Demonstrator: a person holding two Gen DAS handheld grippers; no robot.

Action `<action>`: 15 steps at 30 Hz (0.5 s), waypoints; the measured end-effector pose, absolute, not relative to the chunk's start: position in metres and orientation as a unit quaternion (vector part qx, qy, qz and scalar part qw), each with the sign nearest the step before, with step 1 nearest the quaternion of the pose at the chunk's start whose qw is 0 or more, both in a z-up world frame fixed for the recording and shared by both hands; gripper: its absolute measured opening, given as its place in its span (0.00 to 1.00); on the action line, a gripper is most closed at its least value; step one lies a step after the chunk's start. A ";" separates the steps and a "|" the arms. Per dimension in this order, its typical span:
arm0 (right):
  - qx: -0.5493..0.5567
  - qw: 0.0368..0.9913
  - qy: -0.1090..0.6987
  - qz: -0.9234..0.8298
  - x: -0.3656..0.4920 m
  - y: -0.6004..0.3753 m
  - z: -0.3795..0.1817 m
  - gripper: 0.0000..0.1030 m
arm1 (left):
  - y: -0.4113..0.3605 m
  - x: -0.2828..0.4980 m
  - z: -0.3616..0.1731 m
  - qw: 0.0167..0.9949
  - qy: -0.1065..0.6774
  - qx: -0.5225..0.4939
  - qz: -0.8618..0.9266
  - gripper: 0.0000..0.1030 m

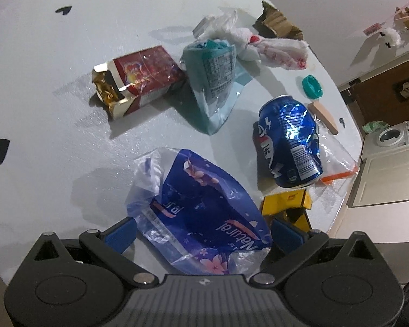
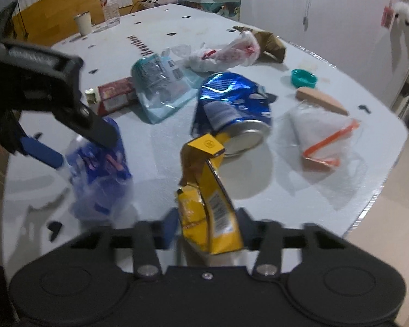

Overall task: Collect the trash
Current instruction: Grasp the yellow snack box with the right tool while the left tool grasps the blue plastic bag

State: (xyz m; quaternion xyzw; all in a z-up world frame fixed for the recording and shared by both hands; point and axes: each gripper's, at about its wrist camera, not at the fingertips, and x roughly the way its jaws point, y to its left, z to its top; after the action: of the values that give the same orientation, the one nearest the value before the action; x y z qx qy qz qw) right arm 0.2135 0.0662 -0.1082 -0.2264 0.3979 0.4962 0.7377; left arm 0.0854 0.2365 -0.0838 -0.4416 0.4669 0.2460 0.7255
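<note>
We have the right gripper closed around the yellow wrapper; its pads sit against both sides of the crumpled pack, so this grip looks made for lifting the piece off the table. The left gripper stands wide, its blue fingers either side of the blue bag; whether the pads press the plastic we cannot tell, though they appear apart from it. We judge it straddles the bag for a pinch across its loose middle.

Just beyond lies the crushed blue can on its side, partly on a clear zip bag. Farther off: a teal pouch leaning on a red box, a teal cap, a white plastic bag and brown paper. No bin is in view.
</note>
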 end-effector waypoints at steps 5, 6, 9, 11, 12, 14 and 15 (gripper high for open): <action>-0.211 0.725 0.398 0.521 0.198 0.075 -0.098 0.35 | 0.243 0.085 -0.092 0.718 0.461 -0.459 0.248 1.00; -0.209 0.721 0.398 0.527 0.195 0.076 -0.096 0.35 | 0.244 0.084 -0.093 0.718 0.456 -0.464 0.247 1.00; -0.203 0.707 0.396 0.550 0.181 0.079 -0.088 0.35 | 0.247 0.082 -0.097 0.714 0.450 -0.477 0.244 1.00; -0.197 0.693 0.399 0.567 0.171 0.080 -0.084 0.34 | 0.249 0.081 -0.099 0.709 0.452 -0.480 0.249 1.00; -0.197 0.691 0.401 0.568 0.167 0.080 -0.083 0.34 | 0.250 0.078 -0.100 0.707 0.453 -0.482 0.251 1.00; -0.195 0.685 0.408 0.571 0.161 0.080 -0.083 0.34 | 0.252 0.074 -0.102 0.704 0.454 -0.483 0.254 0.97; -0.192 0.682 0.413 0.573 0.159 0.080 -0.084 0.34 | 0.253 0.073 -0.103 0.703 0.457 -0.483 0.254 0.95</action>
State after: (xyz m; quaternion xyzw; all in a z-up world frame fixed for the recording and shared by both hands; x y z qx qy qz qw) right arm 0.1586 0.0798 -0.0837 -0.1918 0.4129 0.5727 0.6817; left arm 0.0731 0.2533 -0.1032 -0.4828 0.4566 0.2540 0.7028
